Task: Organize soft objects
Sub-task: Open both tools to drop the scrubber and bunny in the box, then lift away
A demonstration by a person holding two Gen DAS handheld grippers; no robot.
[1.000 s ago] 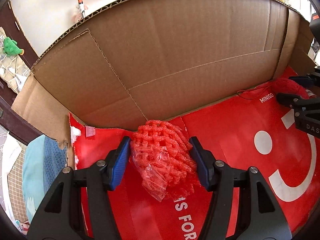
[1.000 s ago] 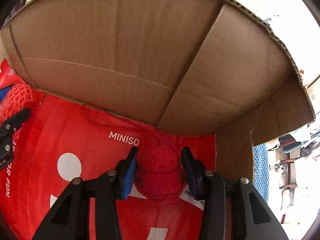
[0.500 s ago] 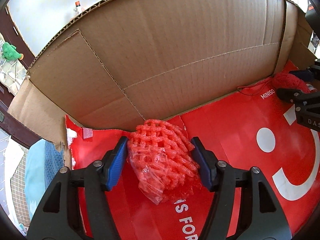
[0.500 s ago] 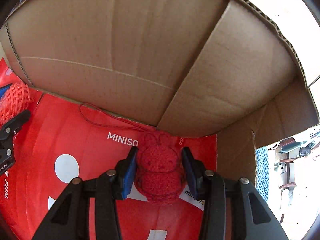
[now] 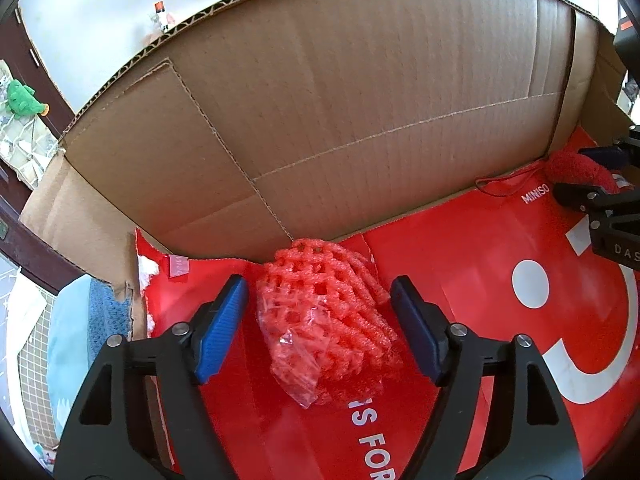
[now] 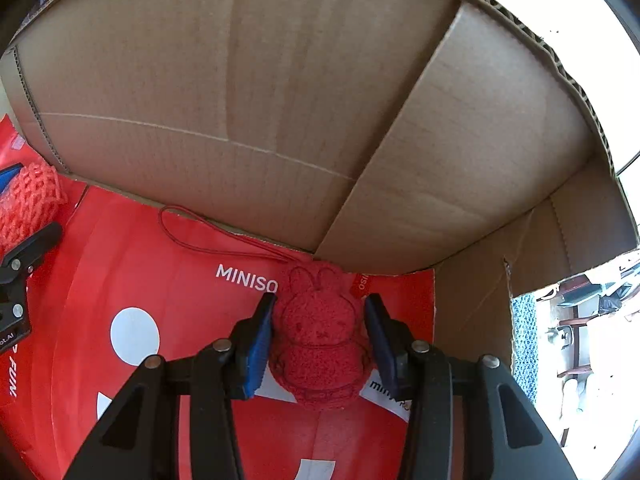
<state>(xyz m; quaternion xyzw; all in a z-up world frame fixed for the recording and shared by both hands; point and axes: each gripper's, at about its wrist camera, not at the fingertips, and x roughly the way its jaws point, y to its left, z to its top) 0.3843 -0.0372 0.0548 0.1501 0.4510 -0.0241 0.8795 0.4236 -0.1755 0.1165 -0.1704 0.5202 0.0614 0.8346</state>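
Note:
A red foam net sleeve with clear plastic (image 5: 324,312) lies on the red MINISO bag (image 5: 480,264) lining the bottom of a cardboard box (image 5: 320,120). My left gripper (image 5: 320,308) is open, its blue pads apart on either side of the net without touching it. A red plush bunny (image 6: 320,336) with a red cord (image 6: 208,236) lies at the box's far right corner. My right gripper (image 6: 318,340) straddles the bunny, the pads slightly off its sides. The net also shows in the right wrist view (image 6: 28,200).
The tall cardboard back wall (image 6: 280,100) stands just beyond both objects. A side flap (image 6: 540,248) closes the right end. A blue towel (image 5: 100,316) lies outside the box's left corner. A green plush (image 5: 22,98) sits far left.
Both grippers have opened: the left pads moved off the foam net, the right pads eased off the bunny. Both objects now rest on the red bag.

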